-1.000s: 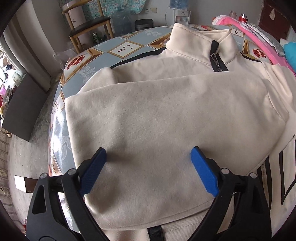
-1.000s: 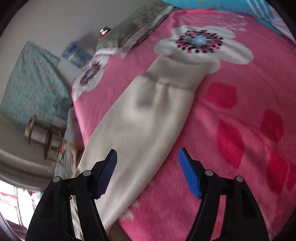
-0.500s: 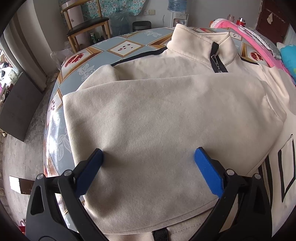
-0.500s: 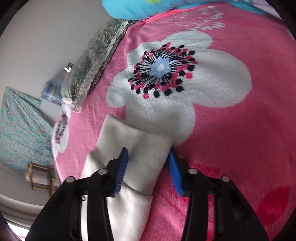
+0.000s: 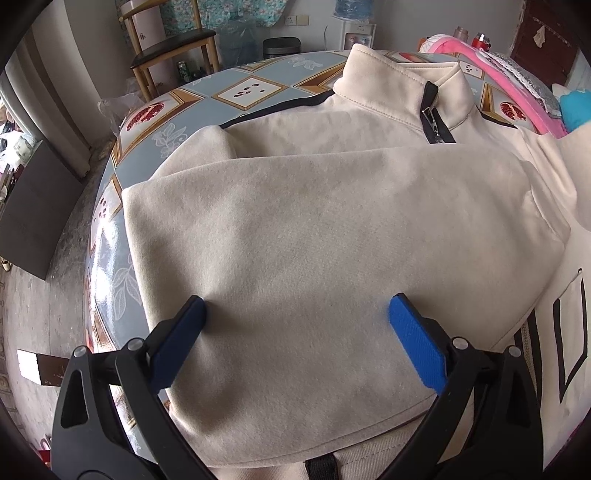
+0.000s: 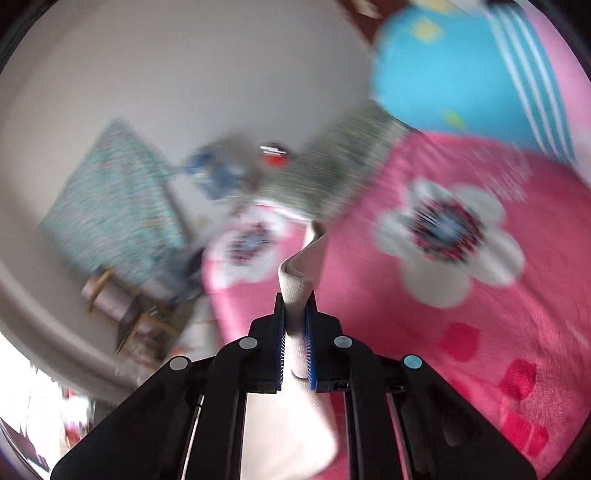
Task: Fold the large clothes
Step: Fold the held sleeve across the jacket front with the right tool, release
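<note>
- A tabletop (image 5: 251, 88) with a blue-grey cloth printed with framed fruit squares and pale leaves.
- A wooden chair (image 5: 173, 40) with a dark seat stands behind the tabletop, by the wall.
- A dark waste bin (image 5: 282, 47) sits on the floor near the chair, with a water dispenser (image 5: 356, 27) just to its right.
- A green can (image 5: 182, 70) stands on the floor under the chair.
- A pink blanket (image 6: 480, 332) with big white flowers and red patches, blurred.
- A blue pillow (image 6: 454, 74) with white stripes lies at the blanket's far edge.
- A teal patterned cloth (image 6: 114, 192) hangs on the wall.
</note>
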